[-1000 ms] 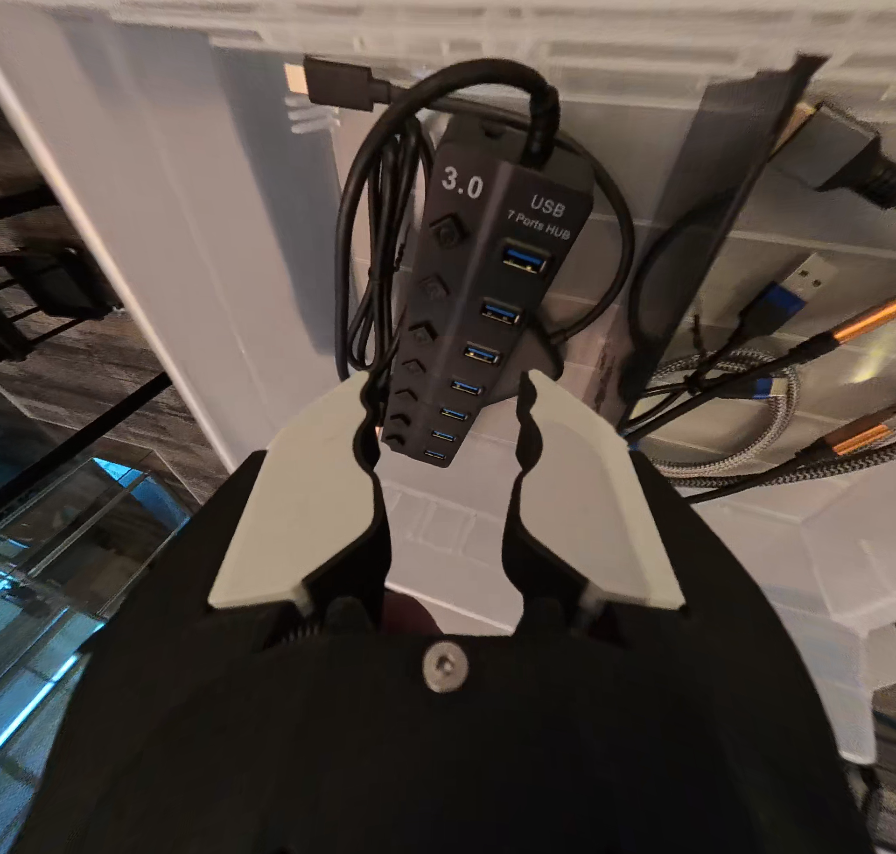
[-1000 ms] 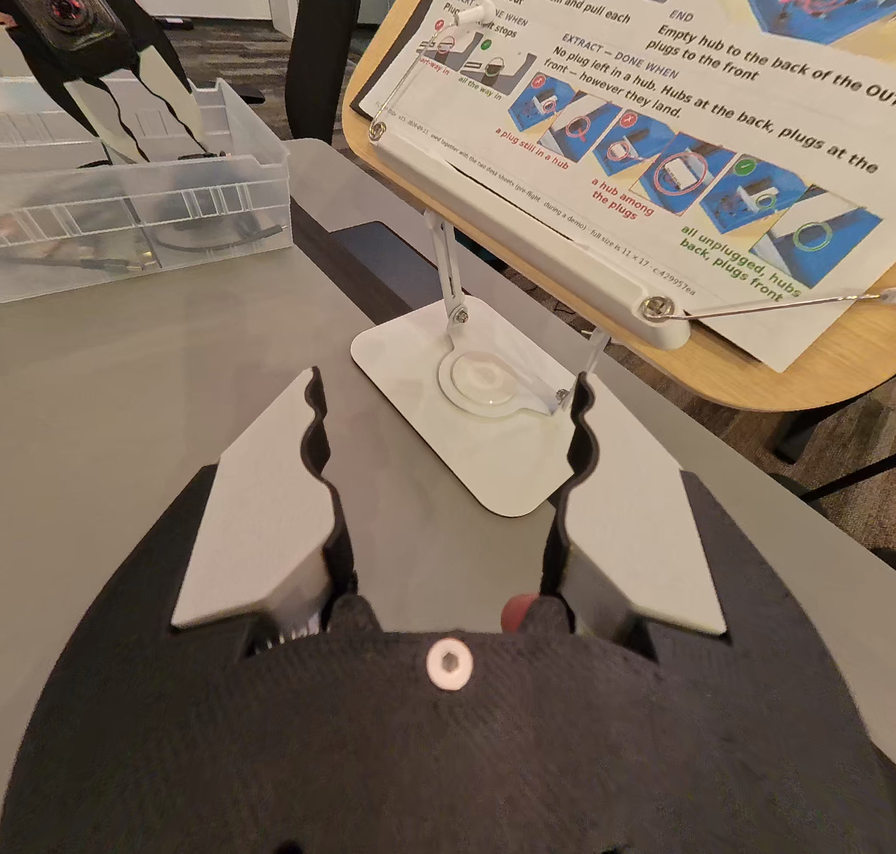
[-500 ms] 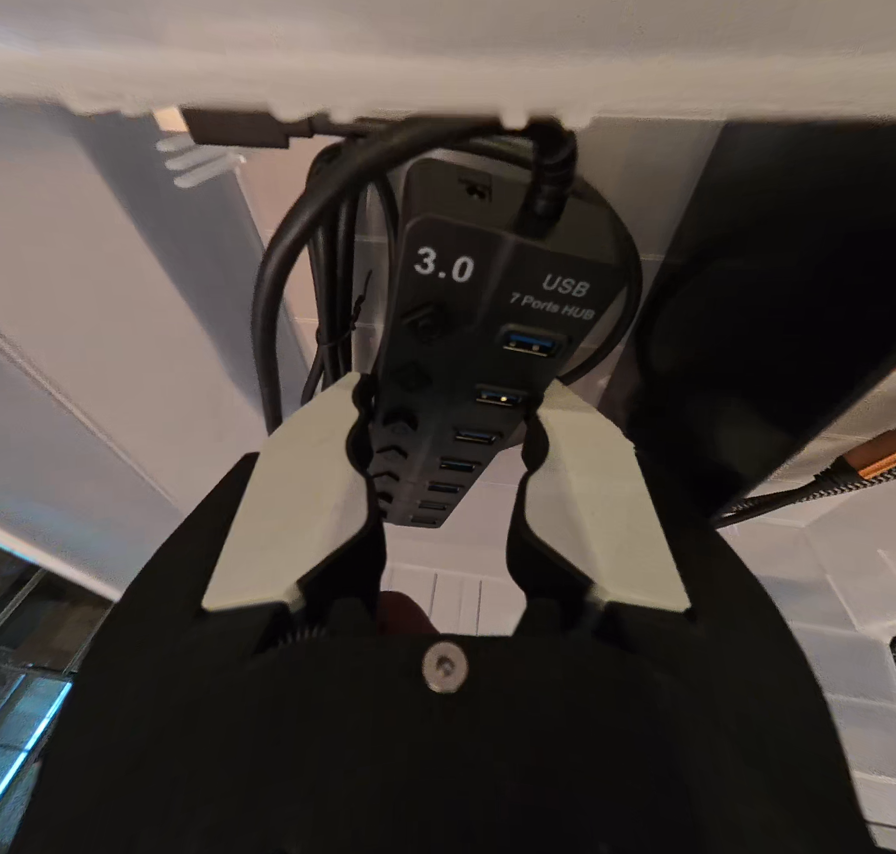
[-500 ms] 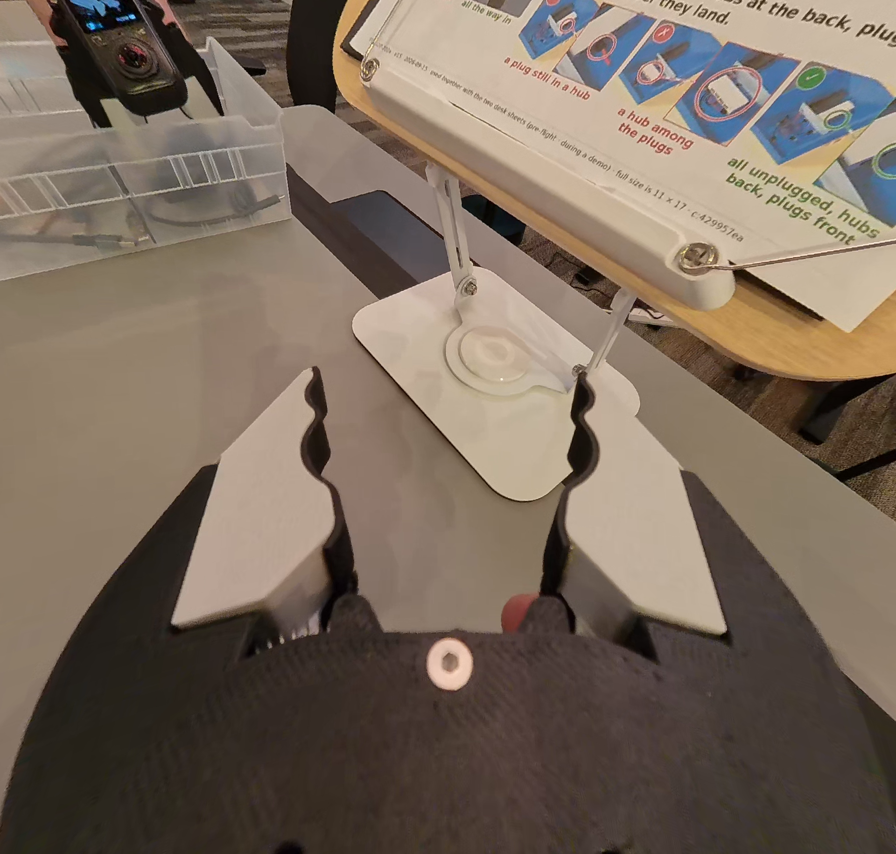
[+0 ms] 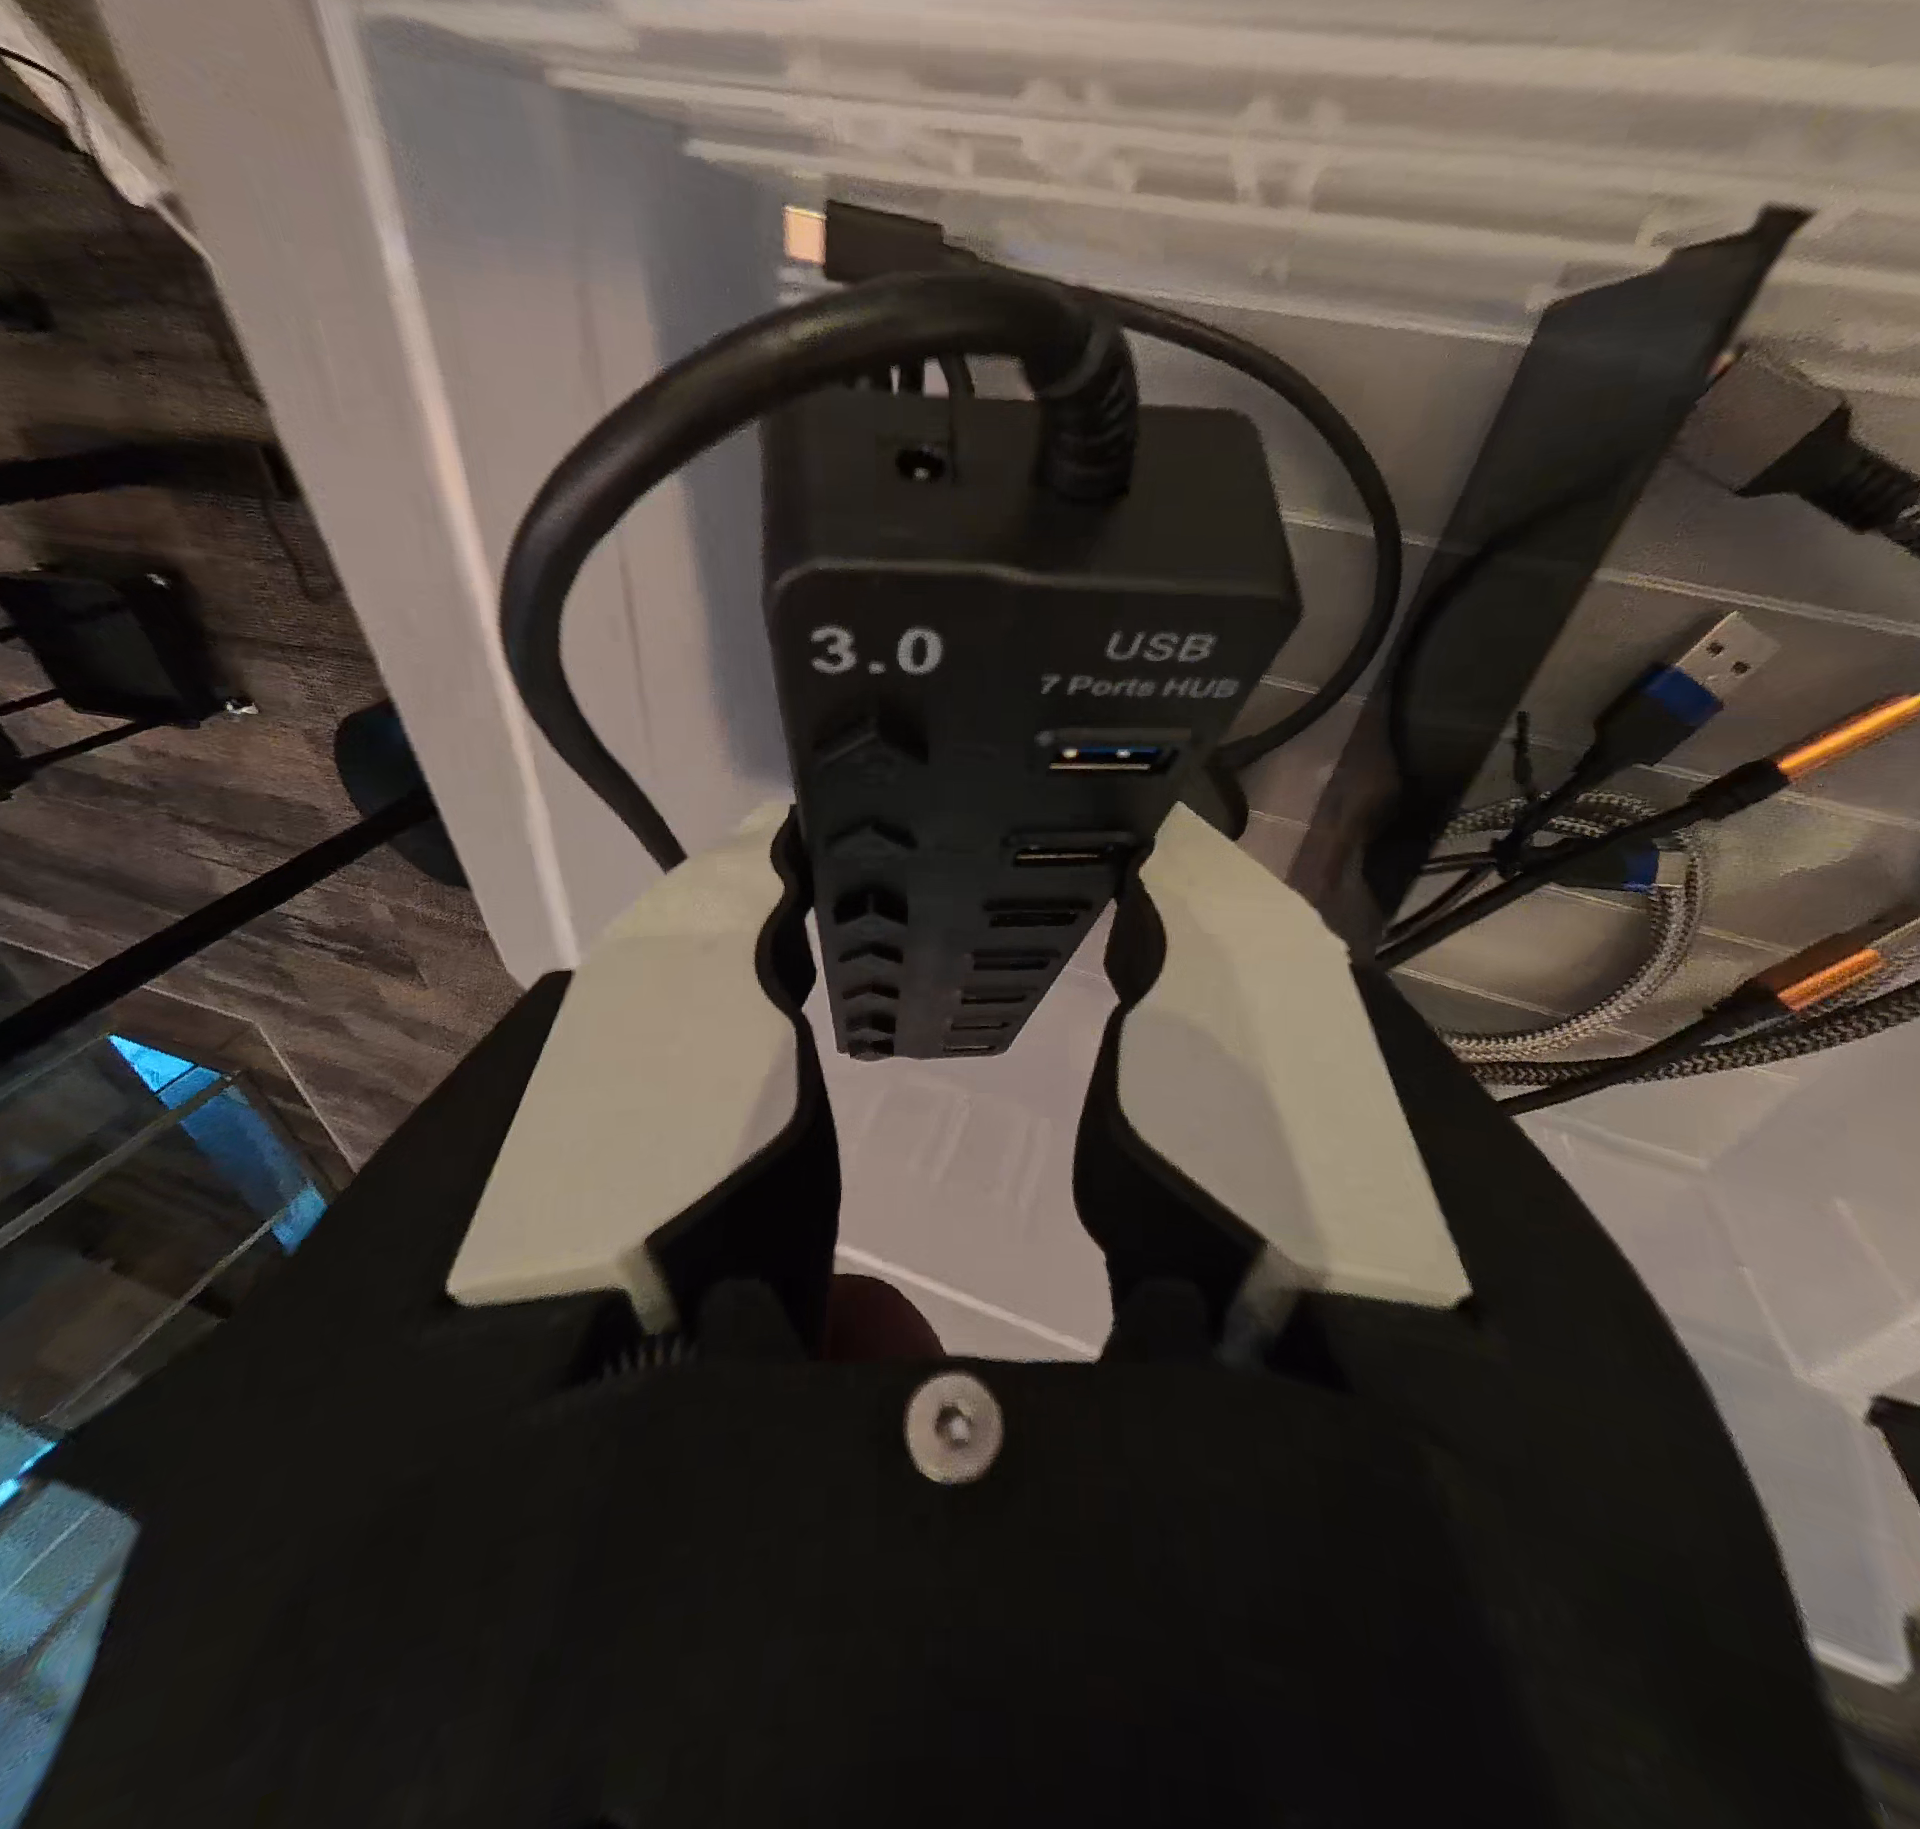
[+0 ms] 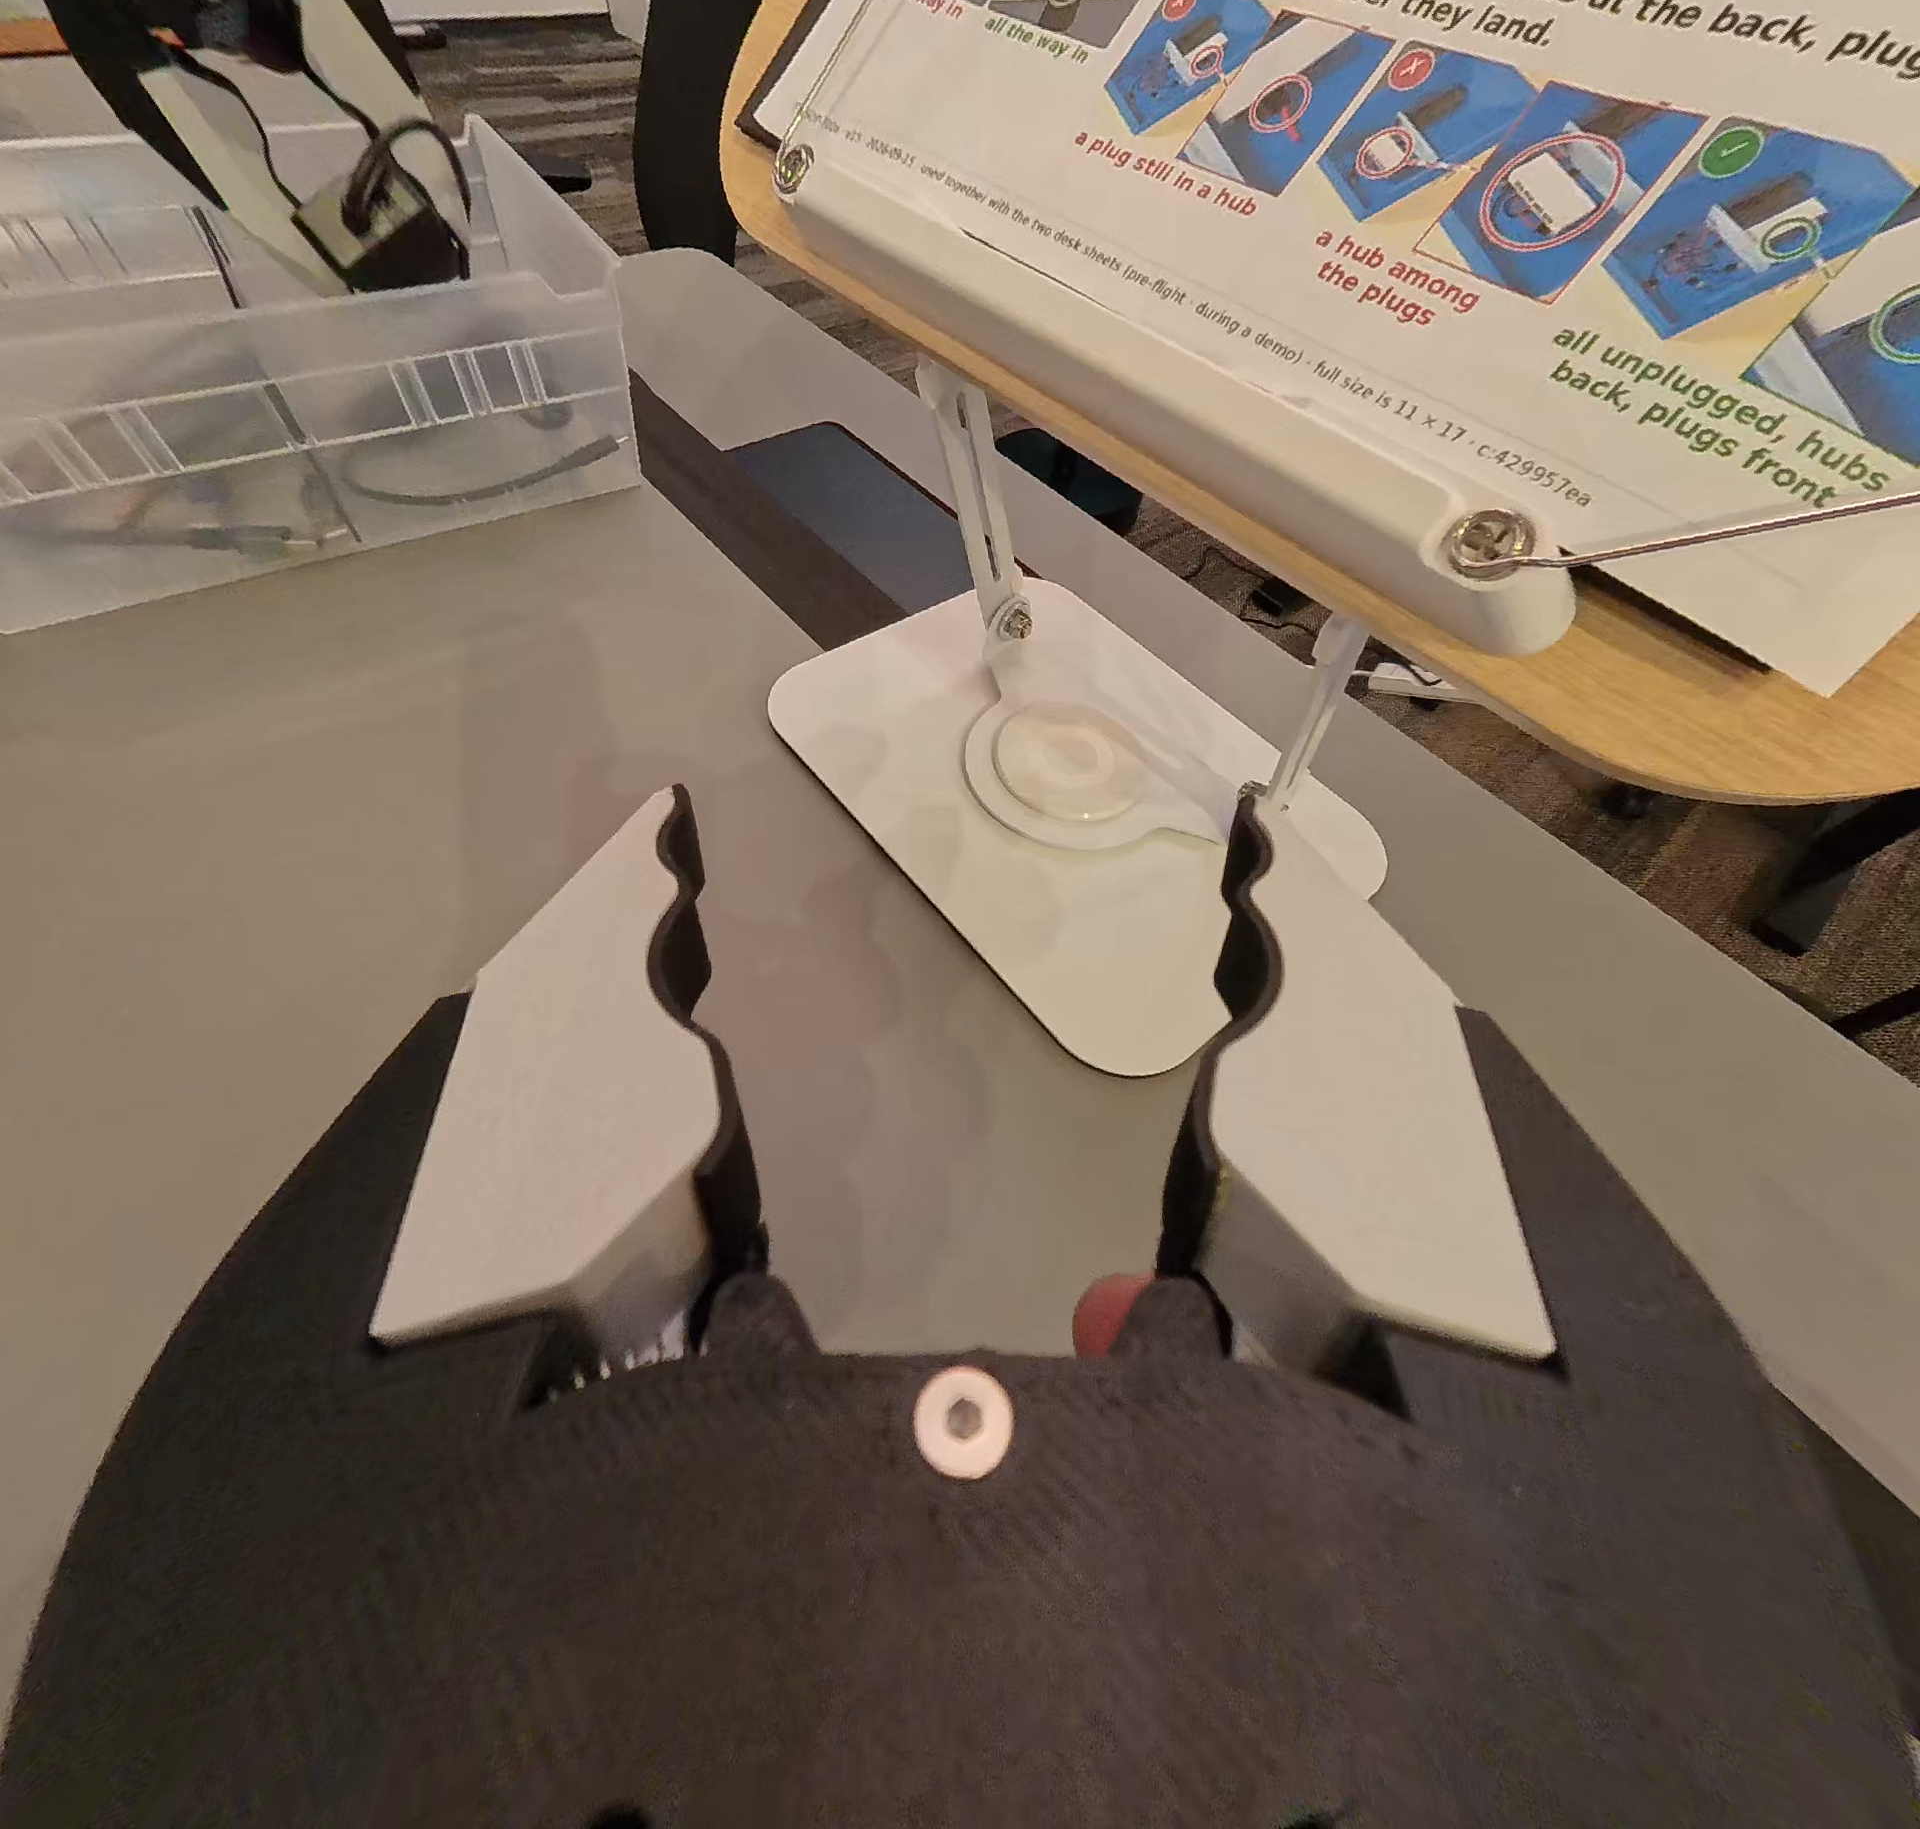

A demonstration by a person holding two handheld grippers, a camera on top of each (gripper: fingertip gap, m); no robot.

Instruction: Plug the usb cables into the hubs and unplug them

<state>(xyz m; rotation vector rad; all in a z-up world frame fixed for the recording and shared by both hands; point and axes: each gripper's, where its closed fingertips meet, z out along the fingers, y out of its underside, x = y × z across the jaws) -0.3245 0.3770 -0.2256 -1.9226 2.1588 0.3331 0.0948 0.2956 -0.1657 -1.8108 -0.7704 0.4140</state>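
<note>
Left wrist view: we see our left gripper clamped on the black hub, held above the clear bin; its own cable loops behind; loose usb cables lie in the bin beyond; our right gripper gapes wide, empty, over the grey table, document stand ahead.

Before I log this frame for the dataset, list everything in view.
USB hub: one, black, held in the left tongs above the bin.
Hub cable: one, black, looped behind the hub.
Loose cables: several, black, braided grey, orange-collared, in the bin, right.
Clear bin: one, translucent, far left on the table.
Table: one, grey.
Document stand: one, white, holding a printed sheet.
Left tongs: white fingers, shut on the hub.
Right tongs: white fingers, open, empty, over the table.
</note>
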